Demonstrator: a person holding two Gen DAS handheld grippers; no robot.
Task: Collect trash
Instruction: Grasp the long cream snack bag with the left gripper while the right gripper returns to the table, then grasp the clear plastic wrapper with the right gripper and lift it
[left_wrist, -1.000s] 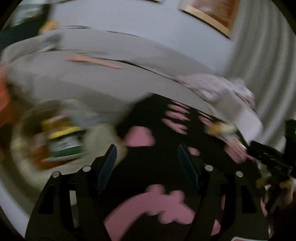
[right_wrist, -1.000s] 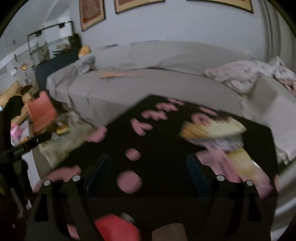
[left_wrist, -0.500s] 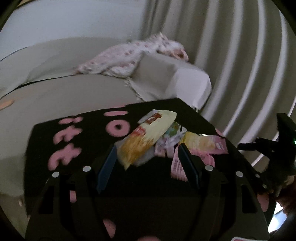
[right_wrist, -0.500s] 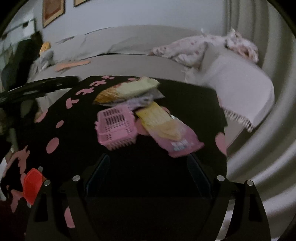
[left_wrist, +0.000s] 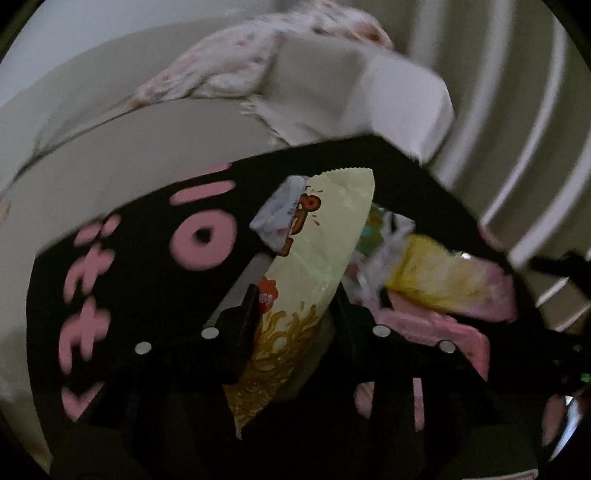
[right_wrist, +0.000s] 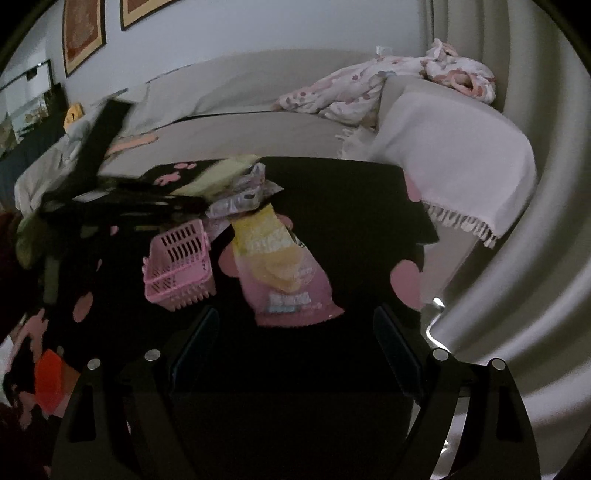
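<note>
L claw (left_wrist: 295, 306) pinching noodle wrapper (left_wrist: 317, 236) on tabletop (left_wrist: 147, 273) | R claw (right_wrist: 295, 343) spread, holds 0 | only R view shows pink basket (right_wrist: 181, 266) beside pink-yellow bag (right_wrist: 280, 269)

Black claws (right_wrist: 295, 347) (silver screws, blue pads)

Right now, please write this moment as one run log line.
left gripper: closing around noodle wrapper | right gripper: open, empty | pink basket: on table, empty
</note>
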